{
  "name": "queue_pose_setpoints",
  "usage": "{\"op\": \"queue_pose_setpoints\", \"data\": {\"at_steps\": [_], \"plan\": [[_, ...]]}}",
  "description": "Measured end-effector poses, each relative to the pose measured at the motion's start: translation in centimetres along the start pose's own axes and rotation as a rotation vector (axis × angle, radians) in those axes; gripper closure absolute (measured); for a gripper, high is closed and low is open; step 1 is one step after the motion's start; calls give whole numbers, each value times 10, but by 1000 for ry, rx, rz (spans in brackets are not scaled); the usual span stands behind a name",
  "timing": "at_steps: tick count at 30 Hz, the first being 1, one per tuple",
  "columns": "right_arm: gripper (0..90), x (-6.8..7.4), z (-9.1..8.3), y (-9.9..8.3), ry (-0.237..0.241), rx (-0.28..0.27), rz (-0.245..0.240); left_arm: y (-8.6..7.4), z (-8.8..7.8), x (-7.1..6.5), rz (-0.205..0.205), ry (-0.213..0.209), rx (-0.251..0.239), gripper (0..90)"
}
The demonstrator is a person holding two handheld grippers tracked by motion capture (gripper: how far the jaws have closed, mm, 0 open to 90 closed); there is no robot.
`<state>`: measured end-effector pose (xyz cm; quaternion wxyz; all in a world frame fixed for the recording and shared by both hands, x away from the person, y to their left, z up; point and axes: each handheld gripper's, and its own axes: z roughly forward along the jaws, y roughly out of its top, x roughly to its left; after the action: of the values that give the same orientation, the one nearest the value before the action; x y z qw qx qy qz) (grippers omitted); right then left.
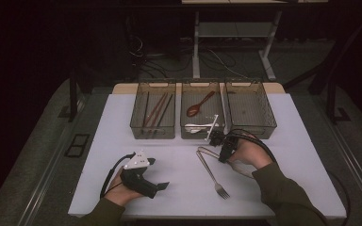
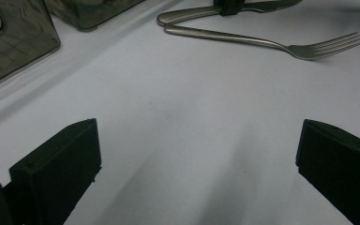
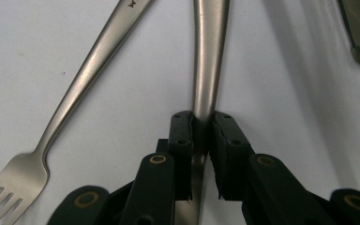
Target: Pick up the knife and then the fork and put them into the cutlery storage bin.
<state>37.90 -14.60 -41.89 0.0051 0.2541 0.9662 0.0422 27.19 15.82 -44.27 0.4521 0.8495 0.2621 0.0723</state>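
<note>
White table (image 1: 122, 141) | right claw (image 3: 201, 123) pinches utensil handle (image 3: 208, 56), head hidden | left claw (image 2: 192, 154) spread

Three grey bins (image 1: 250, 123) hold chopsticks (image 1: 156, 109), a red spoon (image 1: 199, 105) and white utensils (image 1: 202, 126).

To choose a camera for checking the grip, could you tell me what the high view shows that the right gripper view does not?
The high view adds three smoky translucent plastic bins holding brown chopsticks and spoons, plus the left gripper. The right gripper view adds a close look at black jaws pressed against a plain steel utensil handle. Both share the right gripper, that handle and the silver steel fork.
</note>
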Motion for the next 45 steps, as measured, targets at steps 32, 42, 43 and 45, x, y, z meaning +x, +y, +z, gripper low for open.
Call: {"op": "queue_pose_setpoints", "data": {"at_steps": [32,42,43,45], "plan": [[802,-37,-54,-49,97,-361,135,0,-2,1,0,-13,-14,0],[801,-52,-80,-75,94,-572,209,0,-3,2,0,-17,-20,0],[801,-54,-82,-78,95,-591,217,0,-3,2,0,-17,-20,0],[801,-56,-87,-83,89,-628,233,0,-3,2,-2,-17,-21,0]]}}
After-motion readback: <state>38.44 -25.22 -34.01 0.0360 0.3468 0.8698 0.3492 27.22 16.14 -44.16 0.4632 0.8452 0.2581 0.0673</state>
